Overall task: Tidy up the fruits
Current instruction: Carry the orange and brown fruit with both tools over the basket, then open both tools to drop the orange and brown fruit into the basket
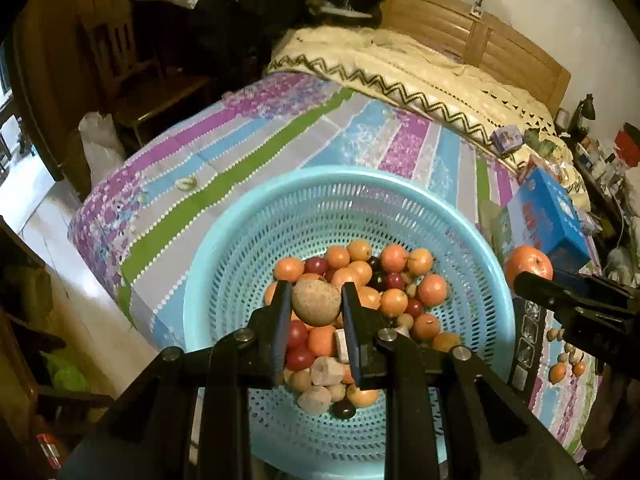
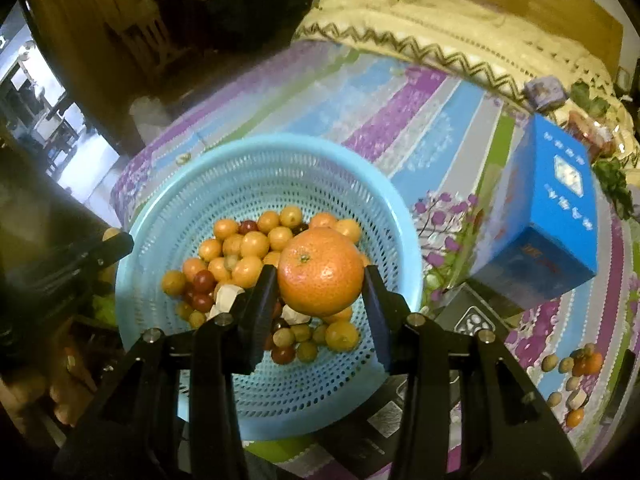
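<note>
Brown fruit (image 1: 316,304) clamped in left claw (image 1: 316,300), orange (image 2: 321,272) gripped in right claw (image 2: 320,280), above basket (image 1: 224,256)

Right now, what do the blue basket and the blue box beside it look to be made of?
Blue basket: moulded plastic, probably; light blue, slightly glossy, with regular rows of punched holes and a smooth rolled rim.
Blue box: likely printed cardboard; flat faces, sharp folded edges, white print, a slight sheen. What it holds cannot be seen.
</note>
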A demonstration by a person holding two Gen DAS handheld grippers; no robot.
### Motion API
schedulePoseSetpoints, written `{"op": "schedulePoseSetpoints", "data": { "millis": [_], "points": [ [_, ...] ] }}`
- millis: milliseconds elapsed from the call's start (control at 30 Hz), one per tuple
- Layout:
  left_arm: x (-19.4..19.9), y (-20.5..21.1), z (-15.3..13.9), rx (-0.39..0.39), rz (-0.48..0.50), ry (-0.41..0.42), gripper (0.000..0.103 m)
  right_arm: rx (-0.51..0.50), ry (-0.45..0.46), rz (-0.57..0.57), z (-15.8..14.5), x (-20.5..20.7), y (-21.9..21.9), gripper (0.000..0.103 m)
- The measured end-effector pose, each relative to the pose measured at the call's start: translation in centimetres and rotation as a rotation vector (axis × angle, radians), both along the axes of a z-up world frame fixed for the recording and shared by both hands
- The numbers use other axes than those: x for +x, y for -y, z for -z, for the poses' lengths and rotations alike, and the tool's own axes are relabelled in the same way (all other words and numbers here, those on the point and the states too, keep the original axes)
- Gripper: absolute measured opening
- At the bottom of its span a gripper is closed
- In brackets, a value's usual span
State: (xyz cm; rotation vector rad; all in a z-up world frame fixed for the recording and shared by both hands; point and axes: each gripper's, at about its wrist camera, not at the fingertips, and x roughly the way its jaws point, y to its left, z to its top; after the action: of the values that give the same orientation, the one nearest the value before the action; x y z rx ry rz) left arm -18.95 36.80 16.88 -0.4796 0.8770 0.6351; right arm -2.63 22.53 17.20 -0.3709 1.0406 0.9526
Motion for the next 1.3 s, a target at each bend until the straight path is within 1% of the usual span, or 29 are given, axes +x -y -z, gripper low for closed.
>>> {"op": "schedulePoseSetpoints", "data": {
  "millis": [167, 400, 967, 1133, 1167, 1200, 1267, 1300],
  "points": [
    [0.2, -0.4, 1.1, -0.025, 0.003, -0.021, 0.025, -0.032, -0.013, -0.003, 0.9, 0.0, -0.4, 0.044],
    [0.5, -0.6, 1.8, -0.042, 0.008, -0.031, 0.025, -0.038, -0.021, -0.002, 1.3, 0.2, -0.7, 0.044],
    [1.2, -0.4, 2.2, -0.045, 0.014, -0.046, 0.025, -0.037, -0.028, -0.008, 1.4, 0.4, -0.9, 0.044],
    [1.3, -0.5, 2.4, -0.041, 0.008, -0.05, 0.025, -0.039, -0.03, -0.006, 1.5, 0.5, -1.1, 0.045],
    [1.3, -0.6, 2.6, -0.042, 0.003, -0.053, 0.029, -0.039, -0.03, -0.007, 1.5, 0.5, -1.0, 0.046],
    [1.2, -0.7, 2.6, -0.042, -0.002, -0.055, 0.045, -0.037, -0.032, -0.005, 1.6, 0.5, -1.1, 0.046],
    [1.1, -0.8, 2.6, -0.028, -0.01, -0.053, 0.065, -0.031, -0.039, 0.002, 1.7, 0.8, -1.0, 0.052],
    [1.0, -0.8, 2.5, -0.019, -0.017, -0.049, 0.067, -0.026, -0.035, 0.008, 1.7, 0.8, -1.0, 0.056]
  ]
}}
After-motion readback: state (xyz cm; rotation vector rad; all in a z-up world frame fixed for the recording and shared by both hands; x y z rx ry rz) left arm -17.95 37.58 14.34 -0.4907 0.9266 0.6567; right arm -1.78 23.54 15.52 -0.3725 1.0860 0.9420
